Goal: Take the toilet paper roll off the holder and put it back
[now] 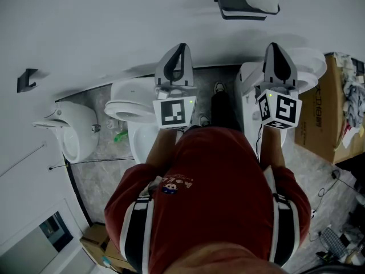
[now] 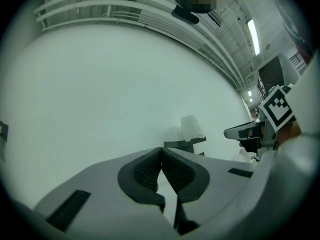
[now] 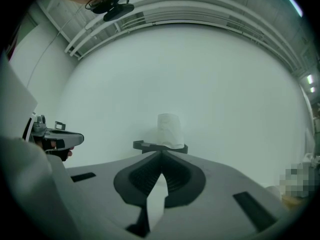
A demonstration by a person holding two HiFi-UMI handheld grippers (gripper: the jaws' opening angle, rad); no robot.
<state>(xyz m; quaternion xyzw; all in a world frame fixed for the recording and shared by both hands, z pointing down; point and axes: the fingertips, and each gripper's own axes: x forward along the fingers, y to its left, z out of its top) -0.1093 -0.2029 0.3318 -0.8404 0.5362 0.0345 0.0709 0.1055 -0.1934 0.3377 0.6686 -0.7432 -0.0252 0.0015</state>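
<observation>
Left gripper [image 2: 161, 151] closed, pads tip to tip, nothing between them. Right gripper [image 3: 161, 154] also closed and empty. Both are held up side by side, pointing at the white wall [image 1: 114, 27], well short of the target. The toilet paper roll [image 3: 169, 129] sits on the dark wall-mounted holder [image 3: 150, 146], almost dead ahead of the right gripper and off to the right of the left one. It looks to be standing on end on a tray-like bracket. Task looks not yet started, roll untouched. Handling guess: light, soft and squashy, with a paper surface that gives under pressure, and a loose outer sheet could peel or unwind. Best hold is probably across the outer wall at mid-height with gentle closing, then lift straight up; the gripper must open first. Hard to tell: whether a post or spindle runs through the core, as no view shows the hole, and whether a tail of paper hangs loose. In the head view the top of the roll is cut off by the frame edge. Below the grippers are a toilet [image 1: 134, 110] and a urinal [image 1: 74, 127], with a cardboard box [image 1: 325, 119] at right partly cropped.
</observation>
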